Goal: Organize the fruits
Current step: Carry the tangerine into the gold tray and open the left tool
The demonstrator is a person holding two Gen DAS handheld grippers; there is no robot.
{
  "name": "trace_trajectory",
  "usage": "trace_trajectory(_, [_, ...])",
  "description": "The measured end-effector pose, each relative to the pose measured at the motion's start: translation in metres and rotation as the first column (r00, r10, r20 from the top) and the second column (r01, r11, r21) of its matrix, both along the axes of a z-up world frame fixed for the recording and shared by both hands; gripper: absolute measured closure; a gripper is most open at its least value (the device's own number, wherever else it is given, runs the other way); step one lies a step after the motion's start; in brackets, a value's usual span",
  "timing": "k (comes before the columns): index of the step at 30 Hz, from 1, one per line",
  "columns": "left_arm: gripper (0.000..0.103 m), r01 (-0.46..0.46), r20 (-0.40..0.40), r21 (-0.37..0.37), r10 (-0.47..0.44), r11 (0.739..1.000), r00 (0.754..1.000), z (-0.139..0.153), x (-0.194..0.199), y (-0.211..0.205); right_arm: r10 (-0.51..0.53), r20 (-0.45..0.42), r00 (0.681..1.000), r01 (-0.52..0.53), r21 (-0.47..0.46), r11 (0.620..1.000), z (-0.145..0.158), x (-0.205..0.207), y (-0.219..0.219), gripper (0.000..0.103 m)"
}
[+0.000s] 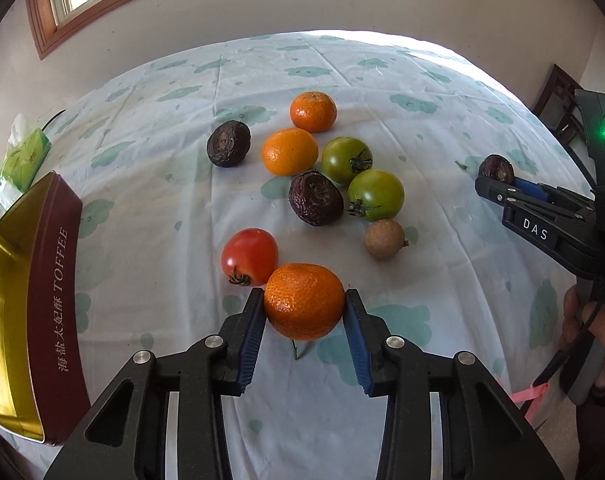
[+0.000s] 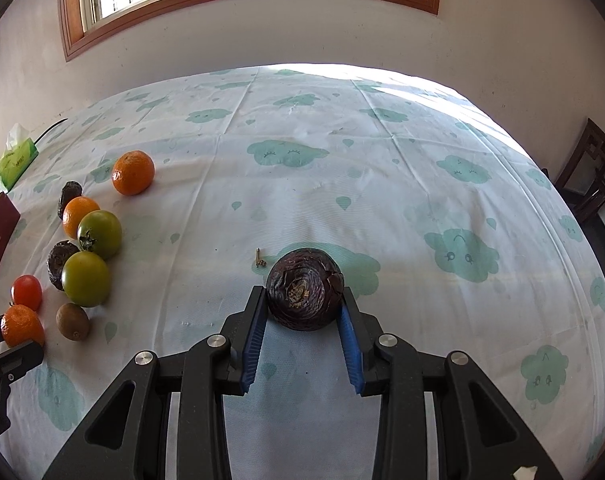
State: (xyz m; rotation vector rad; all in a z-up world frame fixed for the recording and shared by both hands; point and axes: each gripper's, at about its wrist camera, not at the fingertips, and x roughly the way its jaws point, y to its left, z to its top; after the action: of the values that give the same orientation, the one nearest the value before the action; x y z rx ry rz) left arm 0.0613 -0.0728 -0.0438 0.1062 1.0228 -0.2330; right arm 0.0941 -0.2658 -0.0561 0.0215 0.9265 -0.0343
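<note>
Already your left gripper (image 1: 304, 304) was clamped on a mandarin (image 1: 304, 301), both blue pads pressed to its sides, with the red tomato (image 1: 249, 256) touching it just behind and to the left. What mattered for the next move was the toffee tin (image 1: 30, 304): it lay open well off to the left of that gripper, long axis running away from you, so the left hand was plainly the nearer one to it. Your right gripper (image 2: 302, 308) had closed on a wrinkled dark passion fruit (image 2: 304, 289), out on the tablecloth (image 2: 382, 208) well apart from the cluster of fruit, which sat to its left; I judged it had the longer carry.
</note>
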Motion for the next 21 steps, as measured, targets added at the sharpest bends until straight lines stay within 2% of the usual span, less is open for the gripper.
trace_trajectory(10, [0.063,-0.006,0.046,-0.033,0.008,0.999,0.999,0.024,-0.018,0.02,0.0,-0.001,1.0,0.0,-0.001,1.0,0.0,0.0,0.0,0.07])
trace_trajectory(15, [0.063,-0.017,0.089,-0.07,0.023,0.997,0.996,0.049,-0.027,0.042,0.0,-0.001,1.0,0.0,-0.001,1.0,0.0,0.0,0.001,0.07])
trace_trajectory(18, [0.063,-0.055,0.136,-0.066,0.063,0.996,0.989,0.067,-0.027,0.068,0.001,-0.001,1.0,-0.001,-0.002,1.0,0.0,0.001,0.0,0.07])
trace_trajectory(21, [0.063,-0.133,0.175,-0.033,0.137,0.991,0.975,0.077,-0.023,0.104,0.001,-0.002,1.0,-0.001,0.0,1.0,0.0,0.001,0.0,0.07])
